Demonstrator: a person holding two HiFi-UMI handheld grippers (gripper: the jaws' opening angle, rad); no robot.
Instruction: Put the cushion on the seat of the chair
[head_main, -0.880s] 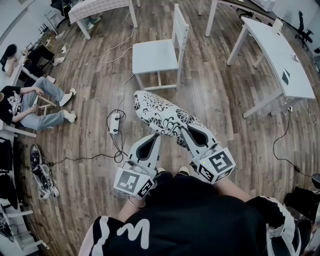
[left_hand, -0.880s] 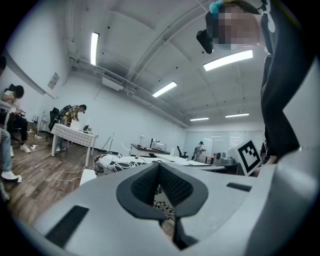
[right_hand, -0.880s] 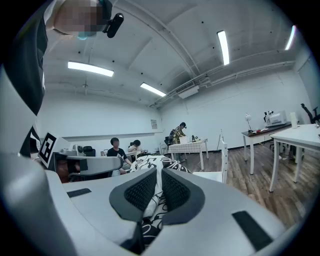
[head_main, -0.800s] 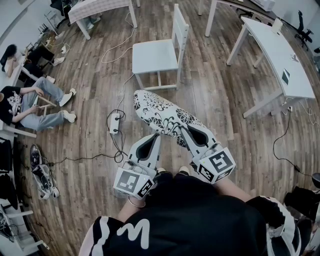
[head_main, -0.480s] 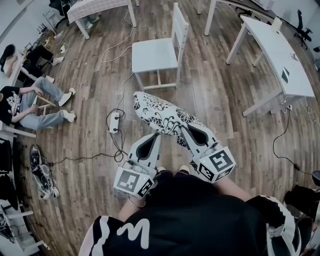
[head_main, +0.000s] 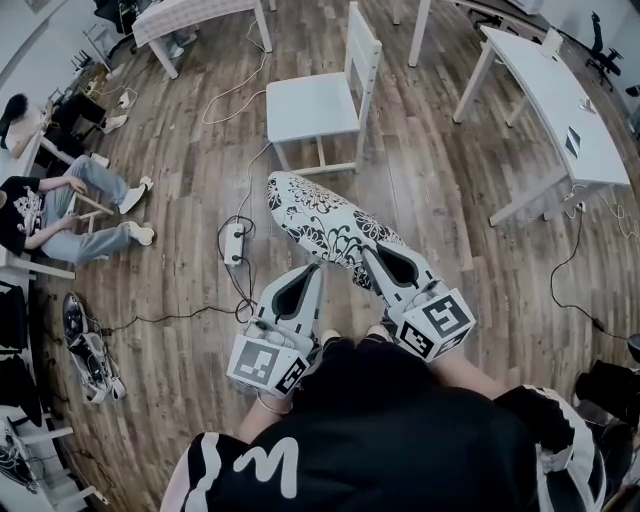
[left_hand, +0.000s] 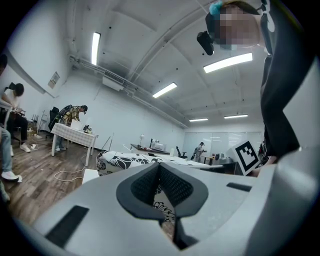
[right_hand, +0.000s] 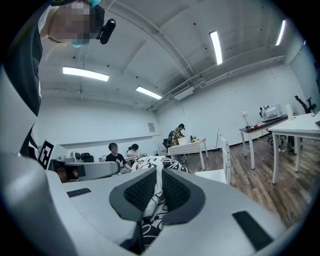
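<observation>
Both tools are clamped on the cushion (head_main: 325, 225). A fold of the flowered fabric is pinched between the pads of the right tool (head_main: 372, 258), and fabric is seen squeezed in the left tool (head_main: 312, 270) too. The cushion is held up over the wood floor (head_main: 180, 280) at mid-frame in the head view. It is kept apart from the white chair (head_main: 310, 105) at top centre, whose seat is bare.

left hand-held gripper (head_main: 317, 270), right hand-held gripper (head_main: 370, 254), both level, jaws clamped
</observation>
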